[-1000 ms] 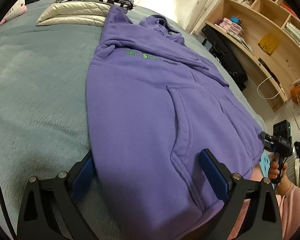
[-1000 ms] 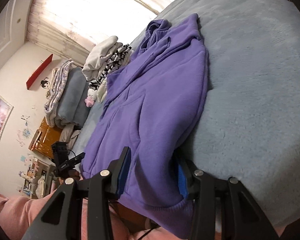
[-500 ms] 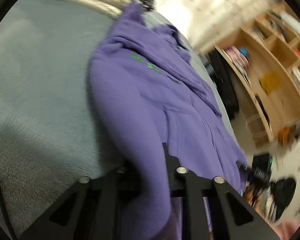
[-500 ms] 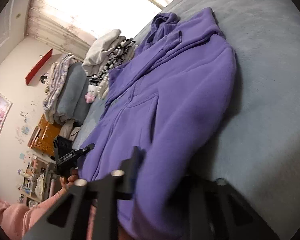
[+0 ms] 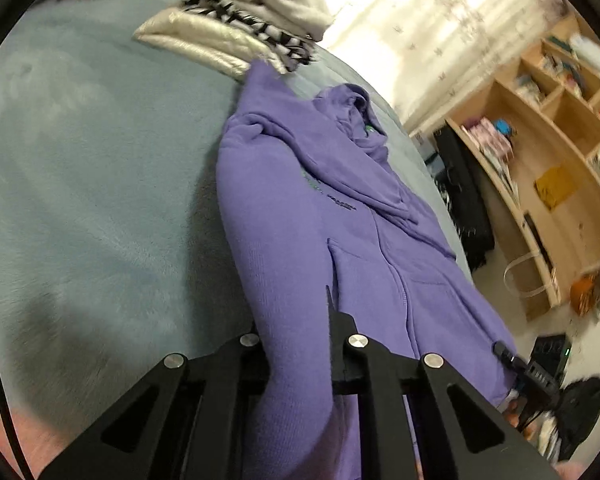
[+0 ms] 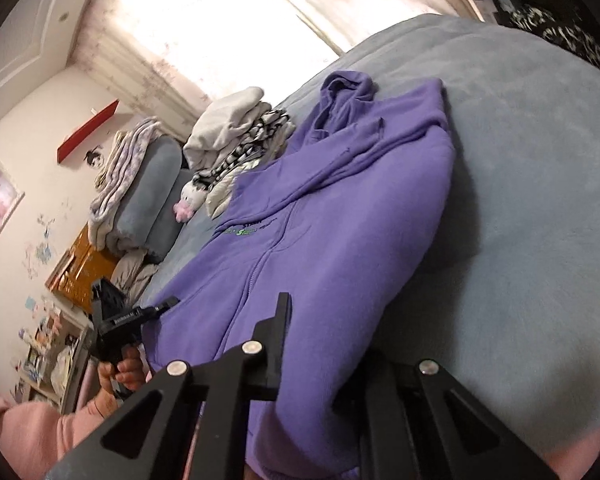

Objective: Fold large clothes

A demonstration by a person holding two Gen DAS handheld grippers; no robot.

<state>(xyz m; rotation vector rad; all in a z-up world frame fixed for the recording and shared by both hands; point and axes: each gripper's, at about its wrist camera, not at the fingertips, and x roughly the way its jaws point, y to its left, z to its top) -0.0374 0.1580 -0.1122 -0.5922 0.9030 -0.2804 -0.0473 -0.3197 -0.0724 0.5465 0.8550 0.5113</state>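
A purple zip hoodie (image 5: pixel 340 220) lies front up on the grey-blue bed (image 5: pixel 80 180), hood at the far end. My left gripper (image 5: pixel 296 320) has its jaws closing on the near left corner of the hem, and the pads pinch a raised fold of fabric. In the right wrist view the same hoodie (image 6: pixel 340 208) rises from the bed (image 6: pixel 540 200) toward my right gripper (image 6: pixel 324 340). Its jaws are closing on the near right corner of the hem, with cloth bunched between them. Each view shows the other hand-held gripper at the hem's far corner.
A pile of folded clothes (image 5: pixel 240 20) sits beyond the hood, also seen as that pile (image 6: pixel 236 136) from the right. A wooden bookshelf (image 5: pixel 560 140) stands past the bed's right edge. A plush toy (image 6: pixel 186 204) and a rolled blanket (image 6: pixel 140 192) lie at the head end.
Both grippers went from open around the hem to closed on it. Both have risen, lifting the hoodie's near edge off the bed.
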